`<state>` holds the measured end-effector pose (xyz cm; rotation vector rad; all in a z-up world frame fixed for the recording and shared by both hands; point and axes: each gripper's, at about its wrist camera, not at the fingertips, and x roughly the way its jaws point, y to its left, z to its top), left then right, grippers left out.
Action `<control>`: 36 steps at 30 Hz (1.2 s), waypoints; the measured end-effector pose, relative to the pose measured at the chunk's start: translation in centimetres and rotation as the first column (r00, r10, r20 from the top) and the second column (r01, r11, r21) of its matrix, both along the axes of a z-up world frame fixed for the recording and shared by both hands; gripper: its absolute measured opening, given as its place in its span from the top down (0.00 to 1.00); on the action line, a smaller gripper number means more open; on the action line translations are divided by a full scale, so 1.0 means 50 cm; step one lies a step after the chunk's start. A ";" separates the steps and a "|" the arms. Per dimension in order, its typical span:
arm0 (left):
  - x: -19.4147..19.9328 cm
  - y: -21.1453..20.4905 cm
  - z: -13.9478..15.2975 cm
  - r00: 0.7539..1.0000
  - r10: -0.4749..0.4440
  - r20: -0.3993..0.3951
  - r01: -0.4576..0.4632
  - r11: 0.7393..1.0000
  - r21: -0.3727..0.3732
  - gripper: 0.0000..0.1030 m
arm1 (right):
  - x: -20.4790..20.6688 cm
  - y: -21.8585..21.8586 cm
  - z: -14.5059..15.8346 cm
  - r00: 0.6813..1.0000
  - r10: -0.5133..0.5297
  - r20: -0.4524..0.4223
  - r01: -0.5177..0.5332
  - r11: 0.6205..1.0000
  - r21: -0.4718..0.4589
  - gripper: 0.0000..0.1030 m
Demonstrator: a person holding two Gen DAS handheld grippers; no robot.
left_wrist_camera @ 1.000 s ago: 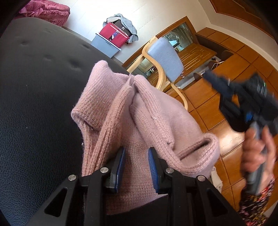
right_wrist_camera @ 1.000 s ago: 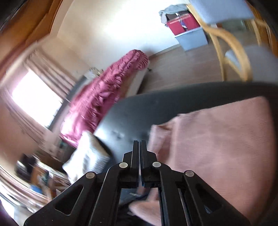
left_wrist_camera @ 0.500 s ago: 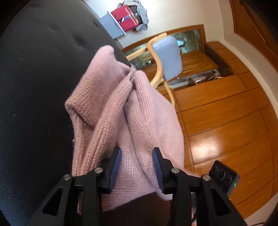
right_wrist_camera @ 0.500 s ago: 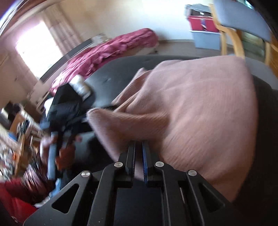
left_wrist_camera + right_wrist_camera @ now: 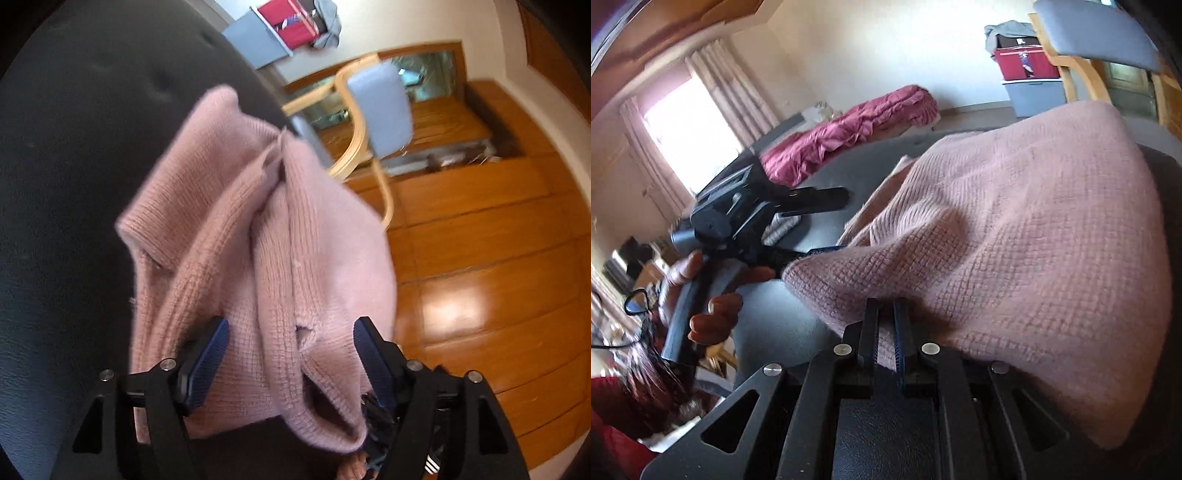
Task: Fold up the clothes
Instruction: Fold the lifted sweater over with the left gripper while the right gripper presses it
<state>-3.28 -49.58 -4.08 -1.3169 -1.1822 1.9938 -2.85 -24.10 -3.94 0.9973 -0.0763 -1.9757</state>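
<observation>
Garment: a pink, waffle-knit woollen sweater [image 5: 229, 236] lies bunched on a black padded leather surface [image 5: 66, 192], one ribbed cuff or hem curling open at its near end.
Left gripper: the black two-finger gripper with blue pads [image 5: 290, 360] has its jaws opening, now spread wide; a fold of the sweater sits between them, but the pads do not press on it.
Left gripper from the other side: it [image 5: 827, 225] shows in the right wrist view, one finger reaching under the sweater's edge, the other raised above the surface.
Left hand: the person's hand [image 5: 701, 291] wraps the gripper's dark handle.
Right gripper: its jaws [image 5: 886, 332] are nearly pressed together, pinching a thin edge of the sweater [image 5: 1015, 236] between the blue pads.
Background: a grey-cushioned bentwood chair [image 5: 376, 110] stands on an orange wooden floor [image 5: 498, 266]; a crimson ruffled bedcover [image 5: 846, 129] lies under a curtained window [image 5: 687, 129]; a red box rests on a grey bin [image 5: 1034, 92].
</observation>
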 end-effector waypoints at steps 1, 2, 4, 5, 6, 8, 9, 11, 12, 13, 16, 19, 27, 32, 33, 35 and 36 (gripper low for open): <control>-0.005 0.015 0.002 1.000 -0.018 0.006 0.018 1.000 -0.012 0.29 | 0.004 -0.007 -0.001 1.000 0.017 -0.010 -0.017 1.000 0.012 0.92; -0.010 0.025 0.007 1.000 -0.026 0.009 0.027 0.999 -0.031 0.27 | 0.019 -0.022 0.000 0.998 0.052 -0.046 -0.050 0.998 0.042 0.92; -0.024 0.043 0.014 0.999 -0.036 0.021 0.037 0.997 -0.066 0.19 | 0.038 -0.047 -0.007 0.992 0.095 -0.088 -0.086 0.991 0.102 0.92; -0.029 0.050 0.015 0.999 -0.040 0.030 0.043 0.996 -0.080 0.18 | 0.045 -0.056 -0.010 0.990 0.108 -0.094 -0.096 0.988 0.124 0.92; -0.034 0.058 0.018 0.998 -0.046 0.043 0.050 0.994 -0.101 0.17 | 0.052 -0.063 -0.013 0.988 0.121 -0.098 -0.106 0.984 0.142 0.92; -0.044 0.079 0.027 0.996 -0.057 0.067 0.067 0.983 -0.169 0.17 | 0.053 -0.057 -0.014 0.988 0.131 -0.077 -0.120 0.984 0.129 0.92; -0.046 0.087 0.032 0.996 -0.061 0.064 0.072 0.977 -0.202 0.18 | 0.052 -0.051 -0.018 0.990 0.126 -0.058 -0.118 0.986 0.119 0.92; -0.045 0.100 0.038 0.997 -0.055 0.062 0.069 0.961 -0.267 0.24 | 0.046 -0.051 -0.026 0.992 0.120 -0.026 -0.117 0.987 0.112 0.92; -0.042 0.105 0.043 0.997 -0.047 0.060 0.063 0.951 -0.303 0.29 | 0.044 -0.050 -0.030 0.993 0.117 -0.011 -0.115 0.987 0.109 0.92; -0.039 0.111 0.047 0.998 -0.039 0.057 0.056 0.939 -0.338 0.34 | 0.042 -0.049 -0.035 0.994 0.110 0.004 -0.109 0.988 0.113 0.92; -0.022 0.130 0.068 0.998 -0.053 0.020 0.056 0.892 -0.449 0.39 | 0.039 -0.042 -0.045 0.995 0.095 0.037 -0.099 0.989 0.112 0.92; -0.009 0.144 0.089 0.998 -0.064 -0.022 0.046 0.870 -0.490 0.39 | 0.039 -0.032 -0.044 0.994 0.095 0.050 -0.099 0.991 0.087 0.92; -0.028 0.163 0.102 0.992 -0.128 -0.012 0.104 0.854 -0.510 0.40 | 0.029 -0.012 -0.051 0.992 0.083 0.094 -0.088 0.995 0.042 0.92; -0.033 0.179 0.092 0.987 -0.152 -0.051 0.102 0.841 -0.532 0.62 | 0.032 0.019 -0.032 0.996 0.055 0.068 -0.053 0.998 -0.025 0.92; -0.029 0.167 0.101 0.986 -0.146 -0.077 0.088 0.863 -0.497 0.83 | 0.034 0.028 -0.026 0.998 0.038 0.056 -0.036 0.999 -0.040 0.92; -0.021 0.144 0.117 0.983 -0.129 -0.129 0.064 0.904 -0.424 0.84 | 0.038 0.049 -0.013 0.999 0.001 0.032 0.001 0.998 -0.067 0.92; -0.017 0.132 0.125 0.981 -0.120 -0.154 0.052 0.921 -0.386 0.85 | 0.040 0.063 -0.004 1.000 -0.029 0.008 0.030 0.997 -0.067 0.92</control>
